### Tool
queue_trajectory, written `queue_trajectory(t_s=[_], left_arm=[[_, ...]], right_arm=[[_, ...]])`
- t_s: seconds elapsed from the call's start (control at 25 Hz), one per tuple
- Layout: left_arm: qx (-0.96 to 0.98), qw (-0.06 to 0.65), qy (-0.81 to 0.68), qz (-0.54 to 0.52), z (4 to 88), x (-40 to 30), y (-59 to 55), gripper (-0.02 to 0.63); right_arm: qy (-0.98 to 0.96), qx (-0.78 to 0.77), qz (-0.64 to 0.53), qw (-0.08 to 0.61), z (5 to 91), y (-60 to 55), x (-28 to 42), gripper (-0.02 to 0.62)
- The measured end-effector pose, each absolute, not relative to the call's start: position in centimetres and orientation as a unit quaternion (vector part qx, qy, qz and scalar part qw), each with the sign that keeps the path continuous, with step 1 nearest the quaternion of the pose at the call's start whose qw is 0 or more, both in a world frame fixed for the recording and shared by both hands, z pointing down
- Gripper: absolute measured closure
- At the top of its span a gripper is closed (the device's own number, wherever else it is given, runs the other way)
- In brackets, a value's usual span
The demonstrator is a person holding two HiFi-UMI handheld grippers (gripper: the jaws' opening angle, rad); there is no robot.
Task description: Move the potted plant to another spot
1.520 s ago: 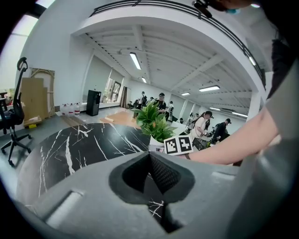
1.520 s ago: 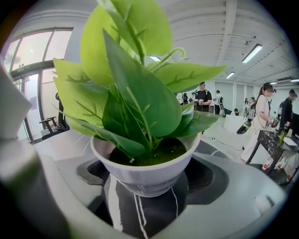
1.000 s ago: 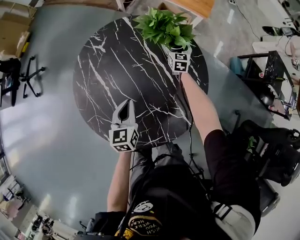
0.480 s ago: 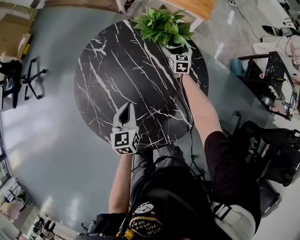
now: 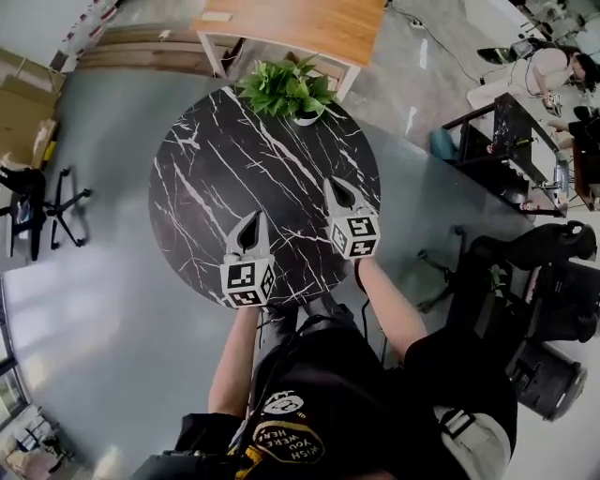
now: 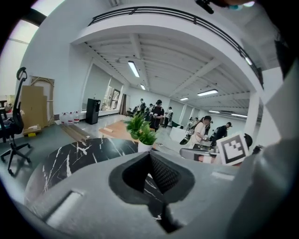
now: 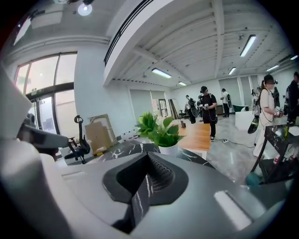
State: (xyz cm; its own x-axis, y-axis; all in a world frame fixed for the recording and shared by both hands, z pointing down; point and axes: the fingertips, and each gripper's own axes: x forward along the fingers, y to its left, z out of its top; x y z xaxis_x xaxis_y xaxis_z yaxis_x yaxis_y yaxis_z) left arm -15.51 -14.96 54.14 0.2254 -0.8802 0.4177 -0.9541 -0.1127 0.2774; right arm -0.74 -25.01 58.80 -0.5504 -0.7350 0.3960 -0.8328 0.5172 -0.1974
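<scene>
Side by side over the near half of the round black marble table (image 5: 211, 159): left gripper (image 5: 254, 218) and right gripper (image 5: 331, 185), jaws together, nothing held. Well ahead of both, at the far rim, the potted plant (image 5: 284, 89), upright. Beyond it, a wooden table (image 5: 300, 23).

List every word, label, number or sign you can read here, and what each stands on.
"WISH YOU WERE HERE": yellow print on the person's black shirt.
Cubes on the left gripper and right gripper: square black-and-white marker patterns, no letters.
Cardboard boxes: no print legible.
</scene>
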Motion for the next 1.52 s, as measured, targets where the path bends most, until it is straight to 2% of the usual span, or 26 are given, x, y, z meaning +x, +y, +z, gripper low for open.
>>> queue_trajectory(t_s=[0.2,0.44,1.52], left_arm=[[0.780,0.229,-0.579,0.062,49.5,-10.8,-12.9,0.603],[0.802,0.197,-0.557,0.082,46.0,-7.2,-9.8,0.604],[0.803,0.165,-0.568,0.079,43.7,-6.2,-7.6,0.604]], right_arm=[[-0.862,0.465,0.160,0.124,50.3,-16.3,0.6,0.594],[-0.862,0.474,0.149,0.097,45.6,-12.5,1.1,0.594],[-0.875,0.453,0.139,0.098,43.9,-9.3,1.7,0.594]])
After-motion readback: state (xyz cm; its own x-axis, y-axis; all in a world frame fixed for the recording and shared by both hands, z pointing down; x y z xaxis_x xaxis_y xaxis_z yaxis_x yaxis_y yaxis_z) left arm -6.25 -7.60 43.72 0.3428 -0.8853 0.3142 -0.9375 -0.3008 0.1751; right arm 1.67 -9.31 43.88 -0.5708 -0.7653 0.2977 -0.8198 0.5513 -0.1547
